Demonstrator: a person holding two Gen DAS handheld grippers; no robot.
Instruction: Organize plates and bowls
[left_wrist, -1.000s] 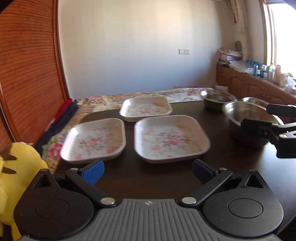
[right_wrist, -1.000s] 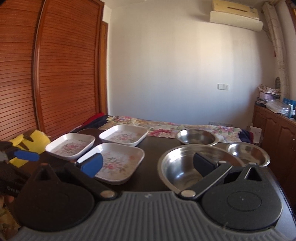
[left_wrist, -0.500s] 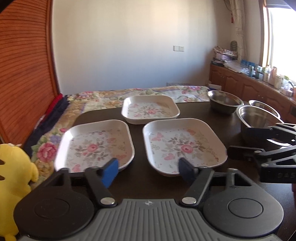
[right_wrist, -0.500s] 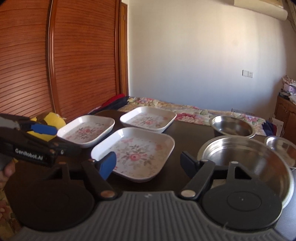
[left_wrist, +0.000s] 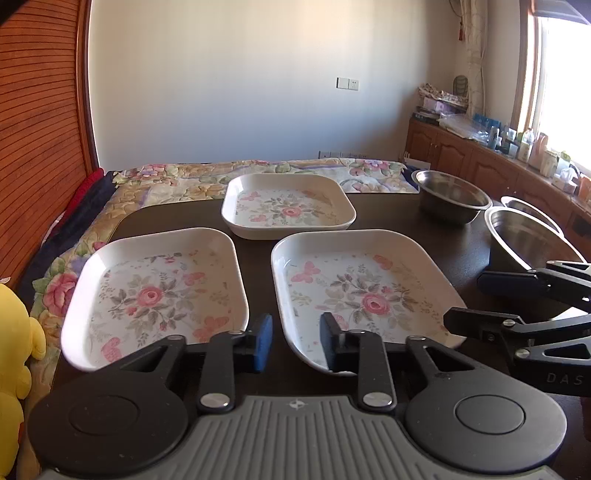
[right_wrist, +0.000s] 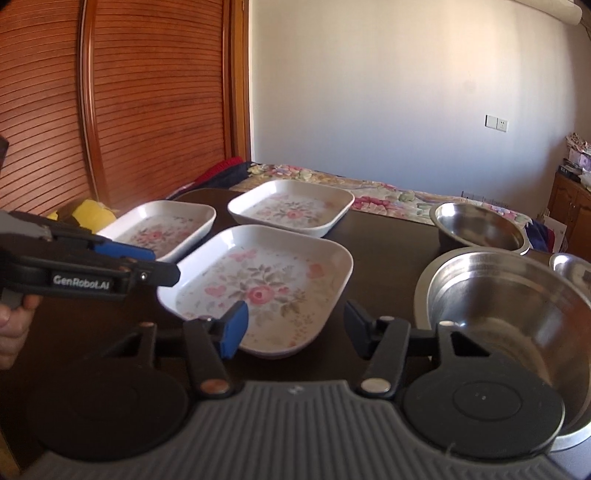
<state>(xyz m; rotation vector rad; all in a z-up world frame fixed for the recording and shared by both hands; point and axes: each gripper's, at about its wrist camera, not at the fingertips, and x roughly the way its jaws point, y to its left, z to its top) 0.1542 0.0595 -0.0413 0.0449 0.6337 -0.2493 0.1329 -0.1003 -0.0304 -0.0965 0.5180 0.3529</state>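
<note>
- Across the middle of the left wrist view lie three white floral plates on the dark tabletop (left_wrist: 388, 218): the near-right plate (left_wrist: 362, 291), the near-left plate (left_wrist: 155, 291) just beside it, and the far plate (left_wrist: 288, 210) behind the gap between them.
- Toward the right edge of that view stand three steel bowls: the far bowl (left_wrist: 450, 199), the large bowl (left_wrist: 528, 236) nearer, and a third bowl (left_wrist: 528, 206) only partly seen behind it. None is stacked yet.
- At the bottom of the frame the left tool (left_wrist: 296, 343) has its jaws closing over the dark strip between the two near plates; nothing sits between its pads, so it holds nothing.
- In the right wrist view the right tool (right_wrist: 295, 328) has its jaws closing too, with the near edge of the near-right plate partly between them but not pressed; the large bowl fills the lower right.
- By my judgement the step in hand is the approach to a first pick, probably a plate, with stacking to follow.
- The next move calls for settling the pads over a plate rim, one above and one below, before lifting it onto another plate.
- Outward, a floral bedspread (left_wrist: 258, 173) lies beyond the tabletop and a yellow plush toy (left_wrist: 14, 354) sits at the lower left.
</note>
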